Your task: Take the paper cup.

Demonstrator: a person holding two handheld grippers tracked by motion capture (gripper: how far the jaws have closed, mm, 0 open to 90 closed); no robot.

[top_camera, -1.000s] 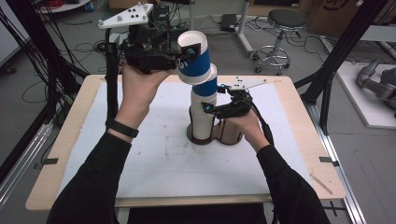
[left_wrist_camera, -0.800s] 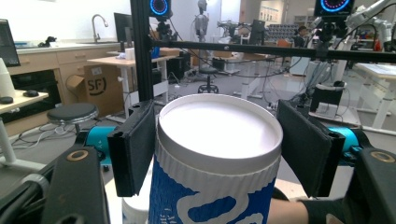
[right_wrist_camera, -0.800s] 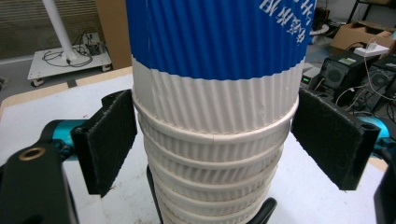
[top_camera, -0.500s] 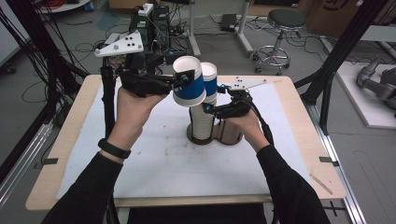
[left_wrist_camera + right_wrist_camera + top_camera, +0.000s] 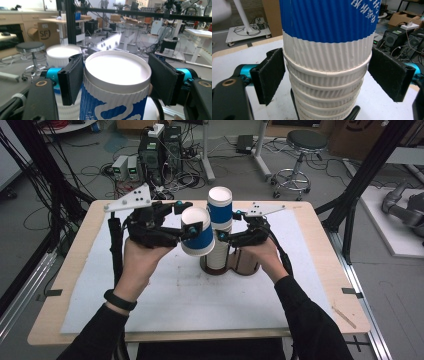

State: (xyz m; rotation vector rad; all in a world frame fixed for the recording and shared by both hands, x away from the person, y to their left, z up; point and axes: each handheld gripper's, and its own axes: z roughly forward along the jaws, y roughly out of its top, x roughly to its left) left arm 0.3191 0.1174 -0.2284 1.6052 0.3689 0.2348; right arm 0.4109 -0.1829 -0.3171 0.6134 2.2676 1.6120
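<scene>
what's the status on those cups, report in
Left gripper shut on single cup, beside the cup stack. Right gripper steadies stack. Nothing blocking.

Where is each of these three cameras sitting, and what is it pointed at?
High view: above the person's side, looking forward and down on the table; both forearms and hands show.
Left gripper view: rides the left gripper, looking along its jaws clamping a blue-and-white cup.
Right gripper view: rides the right gripper, facing the cup stack between its jaws.
Shared: high and left gripper views both show the held cup.
</scene>
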